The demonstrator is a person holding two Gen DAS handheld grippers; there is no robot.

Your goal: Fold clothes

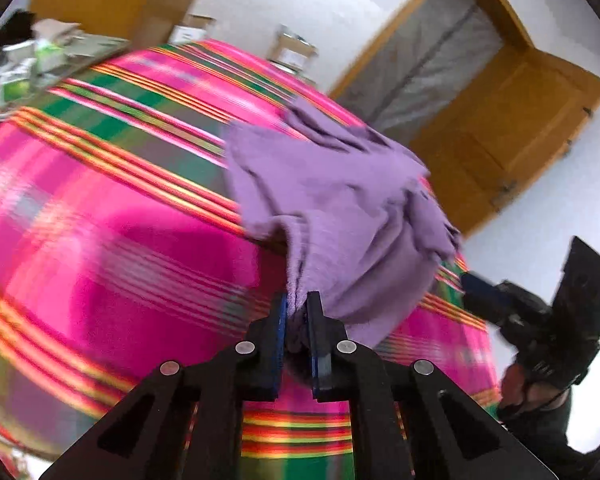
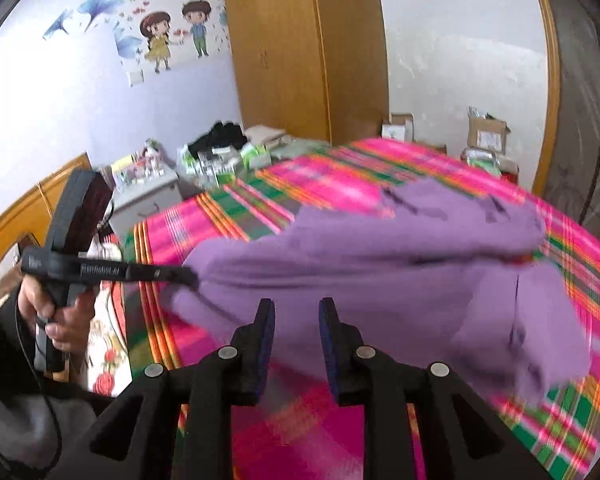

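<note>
A purple garment [image 1: 340, 200] hangs bunched above the pink striped bedspread [image 1: 100, 220]. My left gripper [image 1: 297, 308] is shut on a gathered fold of its near edge. In the right wrist view the same purple garment [image 2: 380, 272] spreads wide across the bedspread [image 2: 340, 172], and the left gripper [image 2: 188, 276] pinches its left edge. My right gripper [image 2: 296, 312] is open just in front of the cloth, with nothing between its fingers. From the left wrist view, the right gripper [image 1: 472, 284] shows at the far right, held by a hand.
A grey bedside cabinet [image 2: 148, 200] and a pile of clutter [image 2: 220, 152] sit beyond the bed. Cardboard boxes [image 2: 484, 132] stand by the wall. A wooden wardrobe [image 2: 280, 48] and an open wooden door [image 1: 512, 132] frame the room.
</note>
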